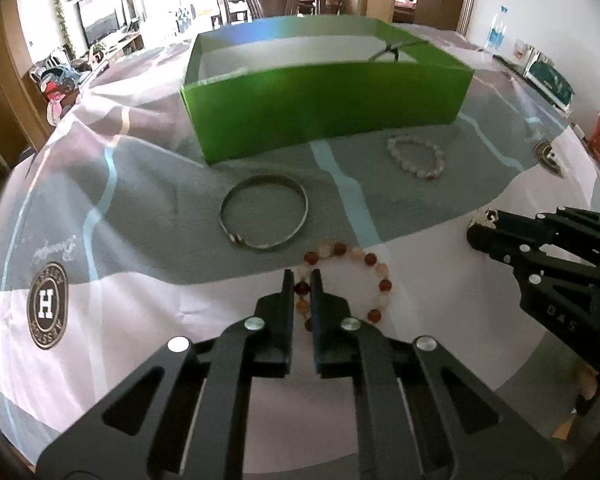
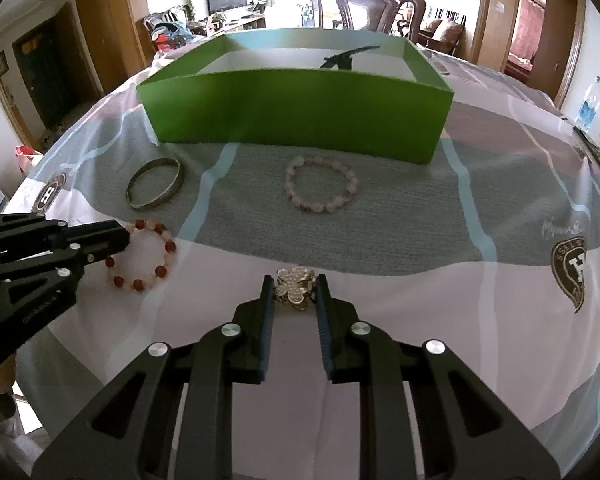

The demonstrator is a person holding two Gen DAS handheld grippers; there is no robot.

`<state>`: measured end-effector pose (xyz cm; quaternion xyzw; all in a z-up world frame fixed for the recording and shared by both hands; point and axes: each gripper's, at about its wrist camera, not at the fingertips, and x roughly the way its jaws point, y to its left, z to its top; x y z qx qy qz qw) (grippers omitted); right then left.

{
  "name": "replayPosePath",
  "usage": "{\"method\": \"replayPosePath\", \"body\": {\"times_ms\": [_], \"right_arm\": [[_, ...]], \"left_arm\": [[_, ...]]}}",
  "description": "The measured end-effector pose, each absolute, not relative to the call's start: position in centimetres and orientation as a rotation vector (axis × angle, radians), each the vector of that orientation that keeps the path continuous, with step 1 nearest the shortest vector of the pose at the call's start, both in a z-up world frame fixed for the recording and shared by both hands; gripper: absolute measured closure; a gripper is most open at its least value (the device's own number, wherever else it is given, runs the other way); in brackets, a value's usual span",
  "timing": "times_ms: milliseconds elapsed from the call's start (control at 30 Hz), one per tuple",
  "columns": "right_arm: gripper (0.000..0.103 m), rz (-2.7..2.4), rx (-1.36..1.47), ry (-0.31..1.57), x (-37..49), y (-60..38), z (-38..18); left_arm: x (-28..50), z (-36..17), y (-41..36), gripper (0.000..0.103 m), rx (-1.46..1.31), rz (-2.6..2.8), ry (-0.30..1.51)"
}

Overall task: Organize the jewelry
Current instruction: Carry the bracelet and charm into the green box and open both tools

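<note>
Four pieces lie outside the box point(image 2: 296, 116), so most sorting is left. Nearest, left gripper point(image 1: 302, 280) fingers pinch the red bracelet point(image 1: 374, 276); right gripper point(image 2: 295, 286) fingers close around the brooch point(image 2: 296, 288), both on the tabletop point(image 2: 440, 320). Farther: bangle point(image 2: 156, 188), pink bracelet point(image 2: 322, 190). Box holds one dark item point(image 2: 342, 59)

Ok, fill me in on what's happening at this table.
A person is sorting jewelry with two grippers. The left hand-held gripper has closed on the red-and-white bead bracelet, which lies on the tablecloth. The right hand-held gripper straddles a pearl flower brooch; firm contact isn't clear. A metal bangle and a pale bead bracelet wait before the green box.
</note>
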<state>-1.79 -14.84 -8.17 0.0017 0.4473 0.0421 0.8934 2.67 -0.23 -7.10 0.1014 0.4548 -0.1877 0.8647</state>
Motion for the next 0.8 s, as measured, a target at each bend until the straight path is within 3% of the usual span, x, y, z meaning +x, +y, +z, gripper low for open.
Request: {"method": "replayPosePath", "body": {"times_ms": [500,633,800], "right_arm": [[0.083,0.092,-0.003,0.912,-1.8,-14.6,-7.2],[0.083,0.106,-0.025,0.853,-0.9,-14.8,-4.5],[0.082,0.095,-0.03,0.715,2.4,-16.1,2.0]], "left_arm": [[1.3,-4.2,-0.3,0.095,0.214,-0.402,0.874],[2.2,-2.2,-0.1,0.095,0.203,-0.423,0.843],[5.0,3.9,0.1,0.095,0.199,-0.395,0.698]]}}
